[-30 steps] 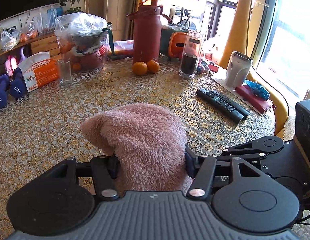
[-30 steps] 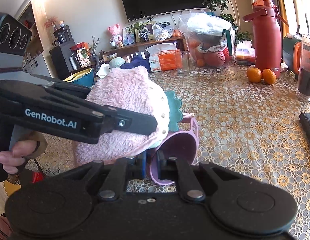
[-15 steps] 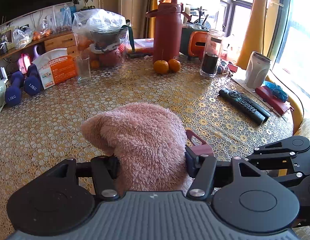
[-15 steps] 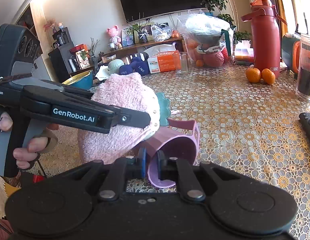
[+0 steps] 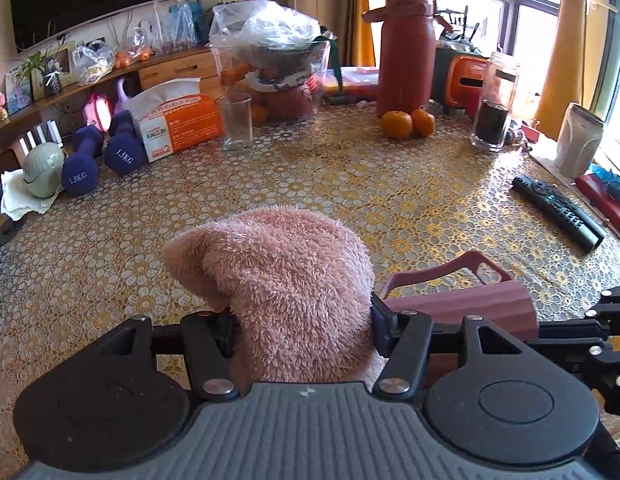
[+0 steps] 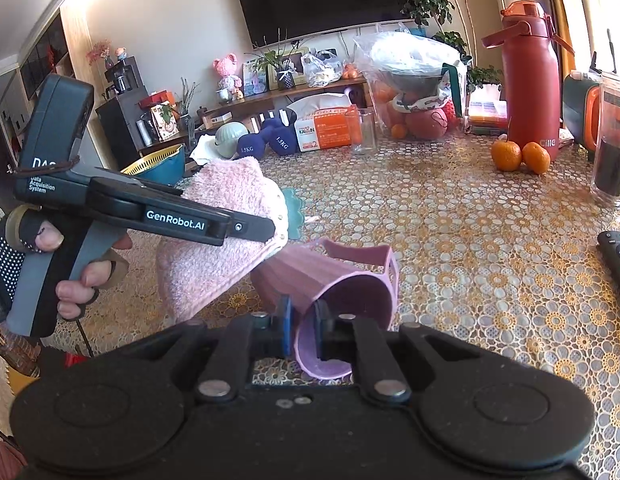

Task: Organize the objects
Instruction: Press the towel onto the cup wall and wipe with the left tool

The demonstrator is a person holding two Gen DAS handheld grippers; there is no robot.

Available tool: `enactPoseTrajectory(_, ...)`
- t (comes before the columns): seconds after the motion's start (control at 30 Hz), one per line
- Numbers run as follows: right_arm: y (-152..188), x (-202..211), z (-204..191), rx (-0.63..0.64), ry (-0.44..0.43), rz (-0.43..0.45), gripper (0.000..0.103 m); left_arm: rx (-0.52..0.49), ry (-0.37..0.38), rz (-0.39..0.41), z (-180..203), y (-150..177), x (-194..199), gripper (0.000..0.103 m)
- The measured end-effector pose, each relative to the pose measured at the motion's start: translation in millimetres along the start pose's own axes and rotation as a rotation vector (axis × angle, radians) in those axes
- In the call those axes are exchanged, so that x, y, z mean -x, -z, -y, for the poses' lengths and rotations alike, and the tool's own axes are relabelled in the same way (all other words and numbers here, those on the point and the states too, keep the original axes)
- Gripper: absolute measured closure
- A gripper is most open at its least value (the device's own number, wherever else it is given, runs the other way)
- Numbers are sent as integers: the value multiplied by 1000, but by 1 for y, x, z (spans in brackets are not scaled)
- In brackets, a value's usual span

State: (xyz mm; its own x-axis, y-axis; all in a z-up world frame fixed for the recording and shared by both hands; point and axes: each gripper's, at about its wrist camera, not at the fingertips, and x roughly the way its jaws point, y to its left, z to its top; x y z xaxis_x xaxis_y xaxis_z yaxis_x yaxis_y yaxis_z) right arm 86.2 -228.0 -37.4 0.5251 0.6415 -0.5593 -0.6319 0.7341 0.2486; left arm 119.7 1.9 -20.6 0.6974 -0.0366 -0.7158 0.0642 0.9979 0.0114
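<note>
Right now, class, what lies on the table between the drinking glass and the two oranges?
Only bare patterned tablecloth lies between the glass and the oranges; the left wrist view shows it best.

each camera rides low behind its own jaws, looking forward and down across the table (image 5: 350,168). both sit close over the pink cup (image 6: 342,292) and share the red flask (image 5: 406,48) and oranges (image 6: 518,156) beyond.
</note>
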Motion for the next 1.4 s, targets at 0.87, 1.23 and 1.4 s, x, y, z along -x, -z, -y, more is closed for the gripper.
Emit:
enactPoseTrajectory(0.87,2,-1,-42,284,69,13,94,-34,290,26,48,-19,36,43)
enactPoseTrajectory(1.23,6,-1,-44,332,87,17,93,27,192,-2,21,-19,12,43)
enactPoseTrajectory(1.4,7,0,-40,317,92,16,93,67,149,-11,4,-14,3,43)
